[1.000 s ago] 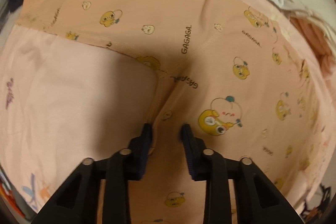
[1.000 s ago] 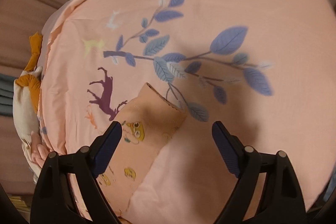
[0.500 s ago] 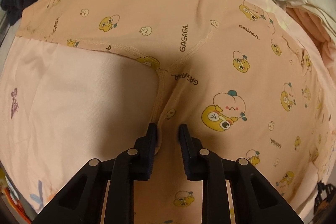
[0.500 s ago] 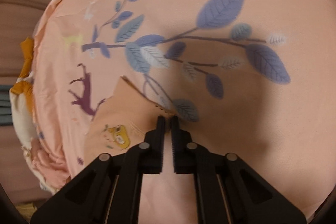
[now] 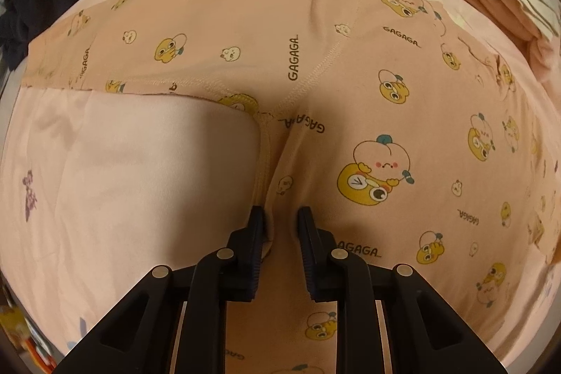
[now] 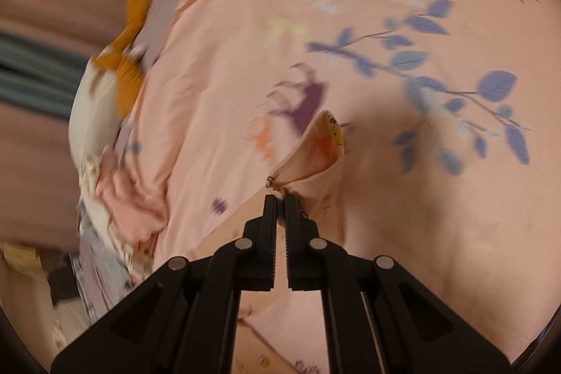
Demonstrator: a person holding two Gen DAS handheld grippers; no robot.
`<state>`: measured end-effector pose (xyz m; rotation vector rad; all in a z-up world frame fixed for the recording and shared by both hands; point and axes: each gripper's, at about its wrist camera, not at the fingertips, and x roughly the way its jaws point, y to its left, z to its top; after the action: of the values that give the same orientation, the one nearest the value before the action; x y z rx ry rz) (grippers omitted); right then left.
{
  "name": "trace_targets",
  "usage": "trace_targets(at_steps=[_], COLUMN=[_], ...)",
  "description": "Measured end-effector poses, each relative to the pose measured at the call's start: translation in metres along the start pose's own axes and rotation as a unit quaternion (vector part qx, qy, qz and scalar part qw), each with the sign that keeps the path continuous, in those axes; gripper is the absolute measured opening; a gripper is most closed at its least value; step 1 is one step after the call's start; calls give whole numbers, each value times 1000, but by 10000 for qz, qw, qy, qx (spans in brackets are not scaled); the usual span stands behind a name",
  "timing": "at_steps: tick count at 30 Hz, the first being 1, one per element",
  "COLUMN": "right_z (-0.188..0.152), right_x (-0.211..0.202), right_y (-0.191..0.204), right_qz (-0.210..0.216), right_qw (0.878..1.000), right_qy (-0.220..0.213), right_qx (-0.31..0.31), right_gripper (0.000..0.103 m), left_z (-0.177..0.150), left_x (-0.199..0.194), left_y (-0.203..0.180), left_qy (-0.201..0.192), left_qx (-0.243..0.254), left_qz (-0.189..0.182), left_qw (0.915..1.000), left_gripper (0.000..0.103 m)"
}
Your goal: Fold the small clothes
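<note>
The right gripper [image 6: 280,197] has its fingers clamped on a corner of the peach printed garment [image 5: 350,114]. The left gripper [image 5: 280,216] pinches its seam fold.

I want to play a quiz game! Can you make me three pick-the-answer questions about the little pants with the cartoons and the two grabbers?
1. Where is the left gripper on the small pants?
A. at the crotch seam
B. on the far leg's end
C. off the pants

2. What colour is the pants' fabric?
A. blue
B. peach
C. green

3. What is the right gripper doing?
A. standing wide open
B. pinching an edge of the pants
C. holding a toy

Answers: 1 A, its fingers sit either side of the bunched seam where the legs meet. 2 B, peach cloth with yellow cartoons and GAGAGA print. 3 B, the fingers are shut on a lifted flap of the printed cloth.
</note>
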<state>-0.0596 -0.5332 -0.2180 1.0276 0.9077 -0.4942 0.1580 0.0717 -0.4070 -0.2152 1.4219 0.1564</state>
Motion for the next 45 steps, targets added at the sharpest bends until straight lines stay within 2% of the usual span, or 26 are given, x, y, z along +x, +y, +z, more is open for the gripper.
trace_targets(at_steps=[5, 10, 11, 18, 22, 25, 28, 30, 31, 36, 41, 45], right_z=[-20, -63, -74, -182, -245, -277, -292, -297, -298, -296, -297, -303], right_x=[10, 32, 38, 82, 109, 127, 139, 145, 146, 145, 148, 149], right_y=[50, 115, 129, 225, 263, 274, 278, 279, 279, 275, 272, 276], right_qz=[166, 525, 616, 1400, 1535, 1475, 1425, 1372, 1353, 1363, 1275, 1279], right_qw=[9978, 9875, 9839, 9459, 9234, 9129, 9094, 9074, 9067, 9047, 9006, 8966], right_qy=[222, 633, 770, 1808, 2283, 2547, 2693, 2758, 2772, 2848, 2914, 2957], right_qx=[-610, -1345, -1488, -2302, -2678, -2829, -2830, -2860, -2876, -2860, -2961, -3037], right_gripper=[5, 5, 5, 5, 5, 5, 5, 5, 5, 5, 5, 5], left_z=[-5, -7, -10, 0, 3, 3, -1, -3, -12, -14, -31, -41], left_x=[-1, -1, -11, -8, -7, -6, -7, -7, -16, -14, -12, -15], left_y=[9, 16, 8, 18, 18, 14, 12, 10, -4, -6, -23, -21], left_qy=[-120, -77, -48, 74, 22, -78, -214, -327, -366, -564, -763, -742], left_qx=[-8, -60, -64, 190, 271, 383, 452, 548, 570, 633, 751, 566], left_qz=[-128, -176, -176, -308, -233, -99, -9, 68, 97, 144, 262, 139], left_qw=[9998, 9998, 9998, 9993, 9994, 9992, 9987, 9979, 9977, 9963, 9939, 9955], left_gripper=[23, 23, 23, 23, 23, 23, 23, 23, 23, 23, 23, 23])
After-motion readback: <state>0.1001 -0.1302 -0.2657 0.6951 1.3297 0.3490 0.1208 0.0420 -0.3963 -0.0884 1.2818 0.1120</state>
